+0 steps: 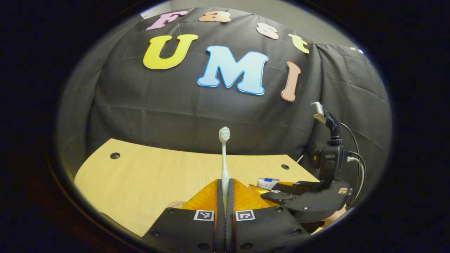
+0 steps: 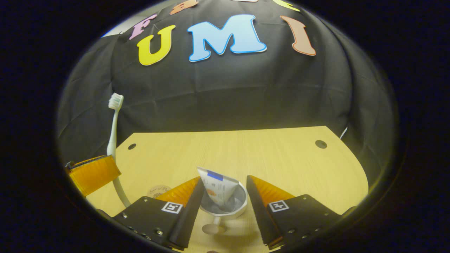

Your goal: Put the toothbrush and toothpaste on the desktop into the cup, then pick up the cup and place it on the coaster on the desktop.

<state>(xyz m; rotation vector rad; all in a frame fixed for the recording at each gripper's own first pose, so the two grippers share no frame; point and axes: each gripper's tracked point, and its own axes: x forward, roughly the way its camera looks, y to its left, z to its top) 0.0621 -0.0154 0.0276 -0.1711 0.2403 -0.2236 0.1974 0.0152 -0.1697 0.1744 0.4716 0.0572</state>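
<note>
Here left tool [image 1: 225, 196] clamps upright toothbrush [image 1: 224, 158]; right tool [image 2: 224, 202] apart, astride cup [image 2: 230, 211].

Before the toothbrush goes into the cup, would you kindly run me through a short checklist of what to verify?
1. Left gripper grip on the toothbrush: ok, both fingers closed on the handle, brush upright, bristles up.
2. Toothpaste in the cup: ok, it stands tilted inside.
3. Room left in the cup for the brush: cannot tell, the tube hides much of the inside.
4. Right gripper clear of the cup: ok, fingers open on either side, not touching it.
5. Toothbrush lined up over the cup: not ok, it is off to the cup's left in the right gripper view.
6. Coaster free: ok, though partly hidden.
</note>
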